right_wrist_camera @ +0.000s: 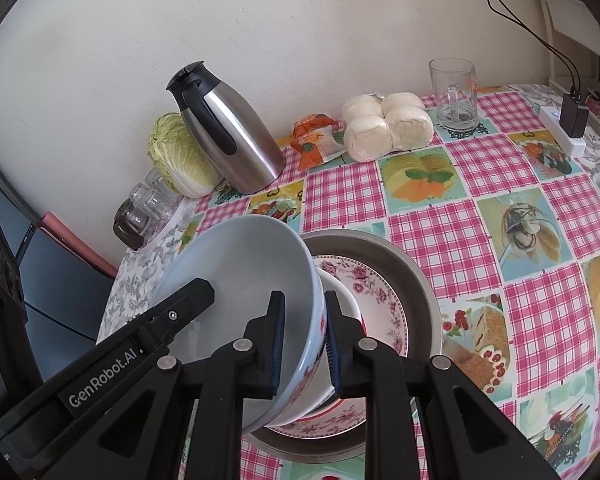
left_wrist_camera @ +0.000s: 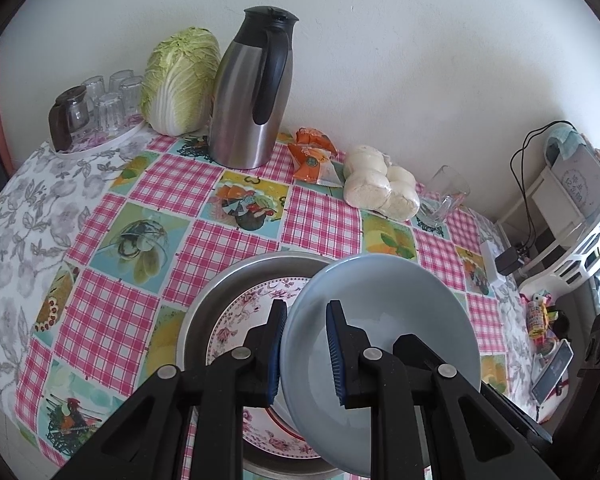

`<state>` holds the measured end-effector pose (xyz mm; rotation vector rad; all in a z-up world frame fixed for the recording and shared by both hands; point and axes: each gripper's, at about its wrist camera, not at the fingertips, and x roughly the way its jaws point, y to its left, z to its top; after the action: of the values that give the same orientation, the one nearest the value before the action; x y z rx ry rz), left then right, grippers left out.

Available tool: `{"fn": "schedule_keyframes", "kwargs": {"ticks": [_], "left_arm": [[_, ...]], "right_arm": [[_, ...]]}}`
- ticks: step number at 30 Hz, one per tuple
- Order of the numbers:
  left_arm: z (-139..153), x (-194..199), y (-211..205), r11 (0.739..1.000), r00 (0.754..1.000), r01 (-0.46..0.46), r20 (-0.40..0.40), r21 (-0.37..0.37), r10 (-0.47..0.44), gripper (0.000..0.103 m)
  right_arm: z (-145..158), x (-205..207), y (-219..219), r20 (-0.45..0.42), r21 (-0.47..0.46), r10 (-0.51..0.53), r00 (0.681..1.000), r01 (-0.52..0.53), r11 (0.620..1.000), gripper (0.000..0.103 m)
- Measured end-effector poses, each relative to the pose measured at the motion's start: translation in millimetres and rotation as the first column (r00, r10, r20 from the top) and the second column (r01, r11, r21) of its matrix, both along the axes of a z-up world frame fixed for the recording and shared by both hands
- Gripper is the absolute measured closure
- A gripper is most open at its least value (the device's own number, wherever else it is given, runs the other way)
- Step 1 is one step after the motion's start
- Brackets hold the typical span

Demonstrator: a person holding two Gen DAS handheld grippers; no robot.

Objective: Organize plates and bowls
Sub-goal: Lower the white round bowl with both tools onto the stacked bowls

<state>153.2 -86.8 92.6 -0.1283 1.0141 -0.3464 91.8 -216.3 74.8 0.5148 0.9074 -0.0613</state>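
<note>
White wall behind; desk (left_wrist_camera: 236,240) under pink-check cloth with picture squares. Largest to smallest:

Metal basin (right_wrist_camera: 416,280) on desk, near edge. Floral plate (right_wrist_camera: 376,300) lying flat inside basin. Blue-grey bowl (left_wrist_camera: 400,320) tilted on edge over plate, mouth toward left wrist camera; red pattern on outer wall in right wrist view (right_wrist_camera: 236,280).

Steel thermos jug (left_wrist_camera: 252,96) upright by wall, cabbage (left_wrist_camera: 180,84) just beside it. Tray of upturned glasses (left_wrist_camera: 100,120) further left. Bagged buns (left_wrist_camera: 380,184), orange packets (left_wrist_camera: 312,156), glass mug (left_wrist_camera: 444,196) along wall to right.

Left hand-held gripper (left_wrist_camera: 306,352): nearly closed, blue pads pinching bowl rim, one pad inside, one outside. Right hand-held gripper (right_wrist_camera: 304,344): nearly closed, clamped on opposite rim wall of same bowl. Bowl carried by both, lower edge close to plate; contact with plate not determinable.
</note>
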Motion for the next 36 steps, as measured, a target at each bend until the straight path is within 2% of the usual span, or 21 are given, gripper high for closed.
{"fn": "schedule_keyframes", "kwargs": {"ticks": [6,11,31,36], "left_arm": [[-15,5,-4,0.999,0.999,0.003,-0.048,0.038,-0.002,0.080],[-19,6,-3,0.997,0.999,-0.011,-0.043,0.073,0.014,0.079],[-14,5,1,0.997,0.999,-0.032,-0.028,0.064,0.034,0.077],[-14,5,4,0.997,0.999,-0.042,-0.026,0.065,0.043,0.077]], "right_arm": [[-11,4,0,-0.057,0.008,0.006,0.998,-0.005,1.000,0.080],[-16,6,0,-0.082,0.006,0.007,0.997,-0.006,1.000,0.075],[-13,6,-1,-0.067,0.002,0.009,0.998,-0.009,1.000,0.071],[-5,3,-1,-0.035,-0.021,0.001,0.999,-0.002,1.000,0.063]]}}
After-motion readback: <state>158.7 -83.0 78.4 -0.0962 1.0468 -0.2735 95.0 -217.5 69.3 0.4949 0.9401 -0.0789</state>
